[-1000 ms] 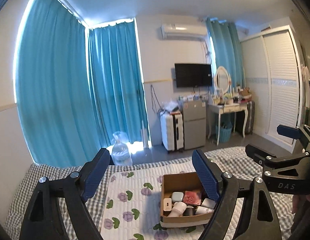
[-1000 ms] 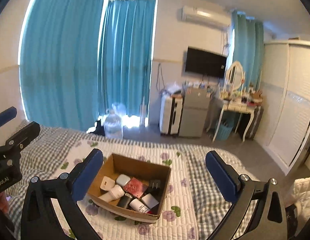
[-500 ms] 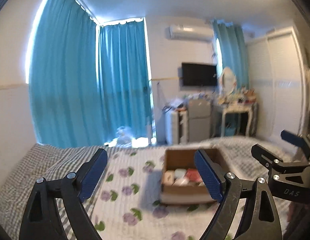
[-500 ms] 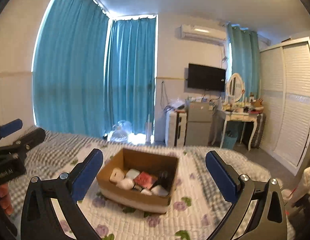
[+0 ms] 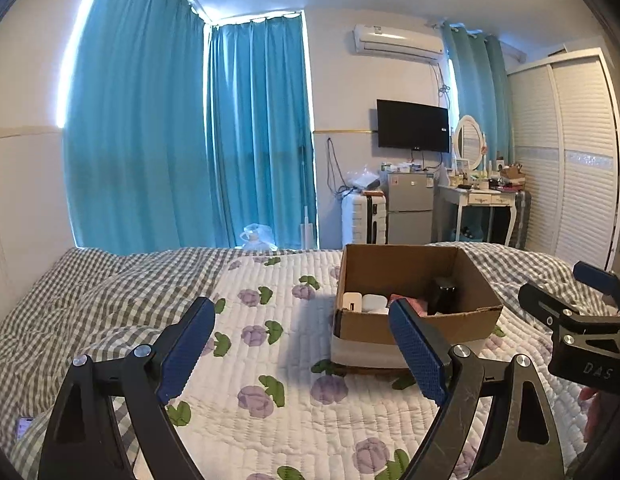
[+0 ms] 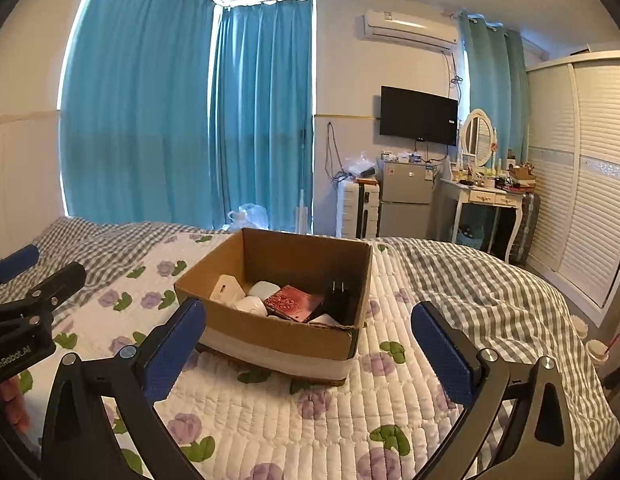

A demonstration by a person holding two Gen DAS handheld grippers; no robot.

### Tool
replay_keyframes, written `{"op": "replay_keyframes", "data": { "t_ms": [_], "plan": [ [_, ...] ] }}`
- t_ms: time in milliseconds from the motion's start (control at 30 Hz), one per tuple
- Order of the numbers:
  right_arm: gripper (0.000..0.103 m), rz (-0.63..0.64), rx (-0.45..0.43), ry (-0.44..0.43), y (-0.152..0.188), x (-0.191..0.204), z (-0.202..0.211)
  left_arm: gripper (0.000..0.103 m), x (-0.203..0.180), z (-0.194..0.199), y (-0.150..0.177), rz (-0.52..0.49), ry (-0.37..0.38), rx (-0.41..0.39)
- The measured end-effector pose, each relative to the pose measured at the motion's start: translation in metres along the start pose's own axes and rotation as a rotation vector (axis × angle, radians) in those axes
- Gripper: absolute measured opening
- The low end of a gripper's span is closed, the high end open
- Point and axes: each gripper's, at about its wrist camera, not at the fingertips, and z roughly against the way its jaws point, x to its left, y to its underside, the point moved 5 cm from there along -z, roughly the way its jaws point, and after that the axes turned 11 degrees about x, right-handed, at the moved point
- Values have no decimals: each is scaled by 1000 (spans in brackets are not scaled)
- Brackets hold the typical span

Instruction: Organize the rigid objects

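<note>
Cameras lower; square cardboard box (image 6: 284,344) nearer

The open cardboard box (image 6: 278,340) sat upright just left of the frame's centre in the right wrist view, its flaps gone, a pale band along the base. Inside, a white charger block (image 6: 226,289) leaned in the left corner, two rounded white cases (image 6: 252,305) lay beside it, and a red patterned card (image 6: 294,302) lay tilted in the middle. A black plug adapter (image 6: 337,294) stood upright at the right, prongs up. In the left wrist view the box (image 5: 413,326) sat right of centre.
</note>
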Motion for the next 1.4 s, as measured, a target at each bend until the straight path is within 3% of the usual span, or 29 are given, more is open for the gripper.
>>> {"op": "replay_keyframes", "data": {
  "t_ms": [333, 1400],
  "plan": [
    [103, 3, 12, 14, 0, 1, -2, 91, -3, -4, 4, 2, 32, 15],
    [103, 10, 33, 34, 4, 0, -5, 91, -1, -6, 7, 9, 25, 37]
  ]
}}
